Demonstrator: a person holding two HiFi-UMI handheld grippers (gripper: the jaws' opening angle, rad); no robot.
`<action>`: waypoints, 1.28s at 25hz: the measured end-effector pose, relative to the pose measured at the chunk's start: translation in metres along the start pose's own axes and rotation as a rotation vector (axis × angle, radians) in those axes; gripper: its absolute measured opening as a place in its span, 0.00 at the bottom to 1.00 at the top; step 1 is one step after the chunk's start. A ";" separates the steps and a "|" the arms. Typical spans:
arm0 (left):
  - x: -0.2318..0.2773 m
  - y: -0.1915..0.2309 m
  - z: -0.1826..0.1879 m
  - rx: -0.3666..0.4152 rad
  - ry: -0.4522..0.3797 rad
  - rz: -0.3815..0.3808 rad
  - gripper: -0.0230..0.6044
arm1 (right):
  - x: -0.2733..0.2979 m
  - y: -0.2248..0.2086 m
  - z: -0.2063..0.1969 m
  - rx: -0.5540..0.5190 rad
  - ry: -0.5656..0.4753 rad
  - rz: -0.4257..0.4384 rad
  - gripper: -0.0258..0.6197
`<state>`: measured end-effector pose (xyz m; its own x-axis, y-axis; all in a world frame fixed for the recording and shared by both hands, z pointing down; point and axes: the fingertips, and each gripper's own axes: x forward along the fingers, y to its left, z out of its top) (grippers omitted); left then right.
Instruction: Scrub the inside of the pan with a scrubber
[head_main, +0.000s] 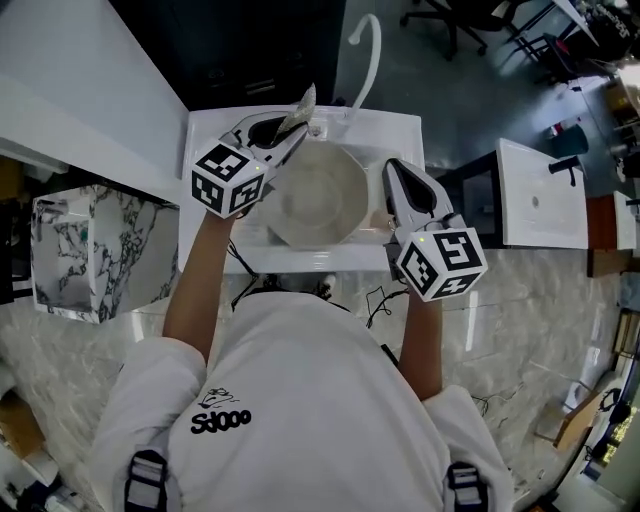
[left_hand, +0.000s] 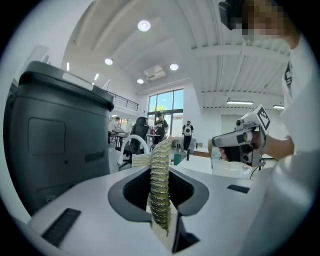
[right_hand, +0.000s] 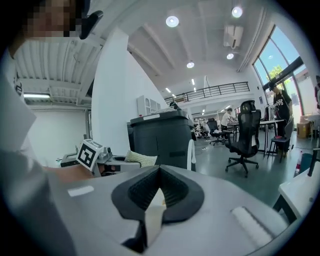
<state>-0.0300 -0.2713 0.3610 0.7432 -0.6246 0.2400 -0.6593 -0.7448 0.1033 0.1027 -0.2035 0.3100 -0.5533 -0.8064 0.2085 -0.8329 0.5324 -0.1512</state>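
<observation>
— Where is the pan (head_main: 318, 196)?
— In the white sink (head_main: 402, 130), pale, round and shallow, between both tools.
— And the scrubber (left_hand: 160, 186)?
— A yellow-green knobbly pad, pinched edge-on in the left gripper (head_main: 287, 128) above the pan's far rim.
— The right gripper (head_main: 393, 172)?
— Closed on a pale edge, seemingly the pan's right rim.

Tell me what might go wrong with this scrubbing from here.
1. The left gripper holds the scrubber with much of it sticking out past the jaws. Pressed on the pan, it may bend or slip.
2. The right gripper clamps only a thin pale edge, seemingly the pan's. Scrubbing force may twist it loose in the sink.
</observation>
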 end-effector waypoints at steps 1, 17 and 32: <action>-0.005 -0.001 0.010 0.014 -0.027 0.000 0.14 | 0.000 0.003 0.009 -0.007 -0.020 0.007 0.05; -0.069 -0.011 0.105 0.298 -0.192 0.207 0.15 | -0.002 0.026 0.085 -0.244 -0.158 0.028 0.05; -0.069 -0.028 0.107 0.378 -0.192 0.216 0.15 | -0.001 0.020 0.075 -0.296 -0.120 -0.028 0.05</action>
<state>-0.0507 -0.2322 0.2377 0.6249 -0.7801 0.0306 -0.7397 -0.6042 -0.2963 0.0870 -0.2115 0.2347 -0.5394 -0.8371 0.0907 -0.8245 0.5470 0.1448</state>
